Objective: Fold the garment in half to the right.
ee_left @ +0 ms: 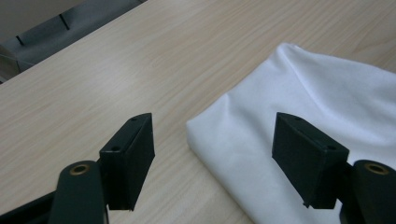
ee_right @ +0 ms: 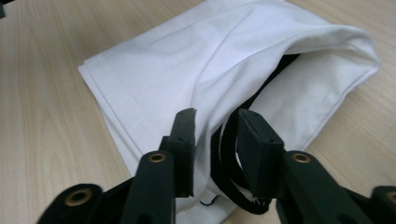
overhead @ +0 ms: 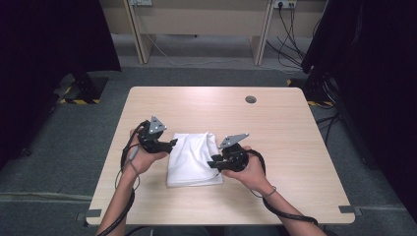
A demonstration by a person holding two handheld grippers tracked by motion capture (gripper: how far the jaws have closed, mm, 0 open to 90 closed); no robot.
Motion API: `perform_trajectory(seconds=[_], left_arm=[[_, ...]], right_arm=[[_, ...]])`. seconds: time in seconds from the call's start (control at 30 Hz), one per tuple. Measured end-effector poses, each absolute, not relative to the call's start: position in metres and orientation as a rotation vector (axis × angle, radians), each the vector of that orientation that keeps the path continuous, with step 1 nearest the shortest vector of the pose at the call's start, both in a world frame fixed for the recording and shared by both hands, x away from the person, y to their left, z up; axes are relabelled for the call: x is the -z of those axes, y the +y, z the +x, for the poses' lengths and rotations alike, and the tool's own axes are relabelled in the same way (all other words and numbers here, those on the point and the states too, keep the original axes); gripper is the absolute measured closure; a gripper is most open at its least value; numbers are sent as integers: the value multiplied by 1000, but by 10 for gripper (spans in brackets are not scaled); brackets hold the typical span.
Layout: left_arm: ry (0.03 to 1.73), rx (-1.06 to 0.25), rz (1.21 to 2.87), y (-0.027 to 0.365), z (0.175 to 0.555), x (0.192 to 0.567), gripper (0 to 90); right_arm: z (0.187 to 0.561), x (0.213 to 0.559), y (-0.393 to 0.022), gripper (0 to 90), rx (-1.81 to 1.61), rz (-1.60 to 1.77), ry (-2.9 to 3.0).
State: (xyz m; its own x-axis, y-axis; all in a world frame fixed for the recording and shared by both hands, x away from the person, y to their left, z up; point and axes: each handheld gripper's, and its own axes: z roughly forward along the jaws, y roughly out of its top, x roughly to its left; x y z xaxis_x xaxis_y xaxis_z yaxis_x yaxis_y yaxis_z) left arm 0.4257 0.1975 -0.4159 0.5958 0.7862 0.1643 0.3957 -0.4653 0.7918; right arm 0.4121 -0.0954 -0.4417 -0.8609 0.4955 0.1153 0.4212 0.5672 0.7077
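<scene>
1. The pale wood-grain rectangular table (overhead: 275, 142) is running out of frame in both gripper views, so its edges are showing fully only from the high view.
2. The folded white cloth garment (overhead: 193, 160) is lying on the table's near middle, between the two grippers; something black is showing inside its open fold in the right gripper view, too hidden to identify.
3. The right gripper (ee_right: 212, 135) is sitting at the garment's right edge with its jaws narrowed around a raised fold of cloth; whether the pads are actually pressing it, I cannot tell.
4. The left gripper (ee_left: 212, 154) is hovering at the garment's left edge, jaws standing wide and gripping nothing, one jaw over bare wood, the other over cloth.
</scene>
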Motion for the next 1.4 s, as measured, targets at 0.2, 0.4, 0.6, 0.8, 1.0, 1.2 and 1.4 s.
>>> perform_trajectory(seconds=[0.2, 0.4, 0.6, 0.8, 1.0, 1.2, 1.4], left_arm=[[942, -680, 2089, 204, 417, 424, 293], [946, -686, 2088, 207, 412, 429, 295], [950, -692, 2093, 208, 411, 433, 296], [954, -692, 2095, 210, 407, 438, 295], [961, -704, 2092, 217, 399, 441, 292], [963, -707, 2079, 219, 393, 442, 291], [954, -712, 2078, 217, 391, 441, 289]], right_arm=[[412, 448, -99, 864, -1171, 817, 2707], [406, 444, -103, 886, -1191, 802, 2694], [399, 438, -108, 876, -1196, 779, 2674], [394, 443, -109, 837, -1131, 755, 2681], [388, 449, -113, 804, -1014, 717, 2697], [386, 440, -115, 756, -1002, 701, 2672], [391, 425, -104, 718, -1092, 701, 2605]])
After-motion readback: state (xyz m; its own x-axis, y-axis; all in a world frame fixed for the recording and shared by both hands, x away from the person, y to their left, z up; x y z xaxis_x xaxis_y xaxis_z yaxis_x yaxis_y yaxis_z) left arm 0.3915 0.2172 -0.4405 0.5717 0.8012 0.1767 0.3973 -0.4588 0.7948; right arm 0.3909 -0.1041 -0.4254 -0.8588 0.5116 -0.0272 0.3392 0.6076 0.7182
